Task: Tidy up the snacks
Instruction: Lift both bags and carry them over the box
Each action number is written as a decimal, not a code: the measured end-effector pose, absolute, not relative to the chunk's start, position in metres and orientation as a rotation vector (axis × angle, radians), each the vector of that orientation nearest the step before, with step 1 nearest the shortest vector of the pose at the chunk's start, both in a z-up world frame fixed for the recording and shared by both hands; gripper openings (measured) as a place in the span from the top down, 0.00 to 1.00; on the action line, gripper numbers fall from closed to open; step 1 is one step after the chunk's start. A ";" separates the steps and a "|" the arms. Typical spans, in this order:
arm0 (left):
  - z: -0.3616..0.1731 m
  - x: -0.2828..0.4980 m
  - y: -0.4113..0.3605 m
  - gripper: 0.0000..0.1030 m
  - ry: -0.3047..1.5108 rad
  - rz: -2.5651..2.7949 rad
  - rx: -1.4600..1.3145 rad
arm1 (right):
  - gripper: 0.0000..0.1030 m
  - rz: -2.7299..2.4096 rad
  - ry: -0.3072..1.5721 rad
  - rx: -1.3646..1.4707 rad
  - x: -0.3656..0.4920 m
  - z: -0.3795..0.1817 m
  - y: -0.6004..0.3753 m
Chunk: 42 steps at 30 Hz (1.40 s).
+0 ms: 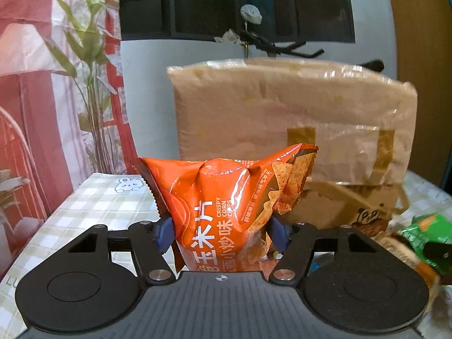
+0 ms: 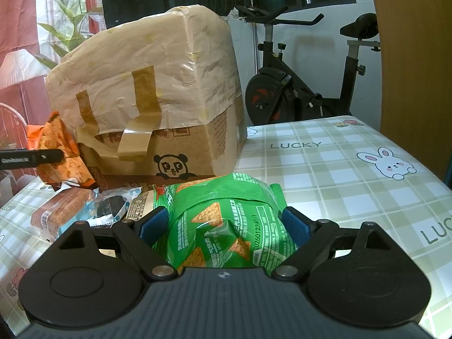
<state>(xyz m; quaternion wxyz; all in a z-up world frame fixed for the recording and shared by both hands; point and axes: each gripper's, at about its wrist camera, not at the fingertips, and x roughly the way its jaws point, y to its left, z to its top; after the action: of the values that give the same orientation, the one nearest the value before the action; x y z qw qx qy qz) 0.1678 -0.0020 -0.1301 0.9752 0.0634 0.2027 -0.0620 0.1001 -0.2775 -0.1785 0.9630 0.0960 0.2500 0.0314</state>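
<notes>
My left gripper [image 1: 221, 233] is shut on an orange bag of corn chips [image 1: 226, 195] and holds it above the table, in front of the cardboard box [image 1: 293, 113]. The same orange bag [image 2: 56, 152] shows at the left of the right wrist view, pinched by a finger of the left gripper [image 2: 31, 158]. My right gripper [image 2: 224, 226] is shut on a green bag of corn chips [image 2: 226, 220], low over the table near the box [image 2: 147, 84]. The green bag also shows at the right edge of the left wrist view [image 1: 426, 231].
The box is wrapped in brown paper and tape and stands on a green checked tablecloth [image 2: 339, 175]. A brown biscuit pack [image 2: 59, 209] and a dark cookie pack [image 2: 110, 206] lie beside the green bag. An exercise bike [image 2: 296, 84] stands behind the table.
</notes>
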 end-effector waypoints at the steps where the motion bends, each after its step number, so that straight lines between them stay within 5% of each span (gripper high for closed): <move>1: -0.129 0.165 -0.002 0.33 0.402 -0.122 0.127 | 0.14 0.064 0.506 0.194 0.100 -0.179 -0.278; 28: -0.091 0.108 0.006 0.33 0.323 -0.100 0.065 | 0.17 0.110 0.400 0.168 0.070 -0.134 -0.261; 42: -0.030 0.110 0.022 0.33 0.218 -0.122 0.028 | 0.17 0.092 0.262 0.194 0.069 -0.076 -0.270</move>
<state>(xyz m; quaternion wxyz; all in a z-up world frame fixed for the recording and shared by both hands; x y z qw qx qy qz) 0.1095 0.0223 -0.0298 0.9921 0.0138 0.1087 -0.0610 0.0688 -0.2700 -0.0756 0.9857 0.0965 0.1301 0.0457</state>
